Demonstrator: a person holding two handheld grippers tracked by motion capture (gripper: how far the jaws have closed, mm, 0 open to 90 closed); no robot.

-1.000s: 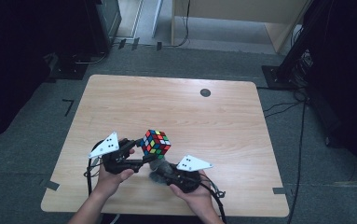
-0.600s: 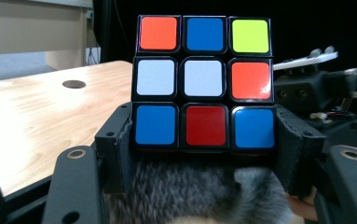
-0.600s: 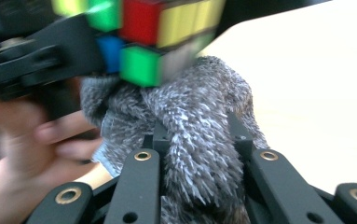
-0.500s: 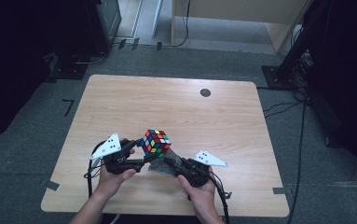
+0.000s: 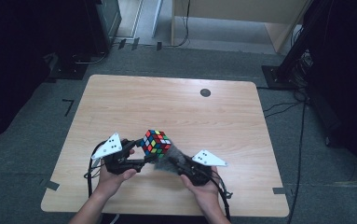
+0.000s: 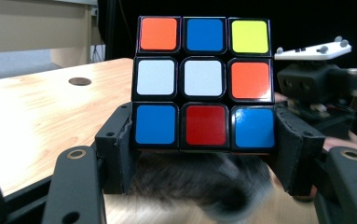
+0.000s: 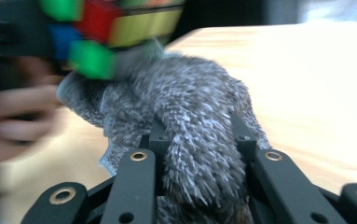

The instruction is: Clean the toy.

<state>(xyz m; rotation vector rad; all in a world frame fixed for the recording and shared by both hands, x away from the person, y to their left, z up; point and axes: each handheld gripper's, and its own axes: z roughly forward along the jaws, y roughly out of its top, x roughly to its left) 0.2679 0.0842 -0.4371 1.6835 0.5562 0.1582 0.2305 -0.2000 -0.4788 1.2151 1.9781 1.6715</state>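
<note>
A scrambled Rubik's cube (image 5: 156, 142) is held up off the wooden table (image 5: 176, 102) near its front edge. My left gripper (image 5: 146, 152) is shut on the cube's bottom layer, and in the left gripper view the pads (image 6: 120, 144) press on both sides of the cube (image 6: 204, 84). My right gripper (image 5: 172, 162) comes in from the right, shut on a grey fuzzy cloth (image 5: 163, 161). The cloth (image 7: 190, 116) bulges out between the right gripper's (image 7: 197, 140) jaws and touches the cube's (image 7: 106, 28) underside. Those jaws have just been opening slightly, with the cloth still between them.
A small black round disc (image 5: 205, 92) sits in the table near its far edge. Dark equipment (image 5: 101, 23) stands at the back left, a wooden cabinet (image 5: 232, 18) behind, and a black stand (image 5: 288, 65) with cables at the right. Tape marks (image 5: 68, 105) lie on the grey floor.
My right gripper has shifted a little to the right with the cloth, dragging it under the cube. The left gripper and the cube have stayed in place.
</note>
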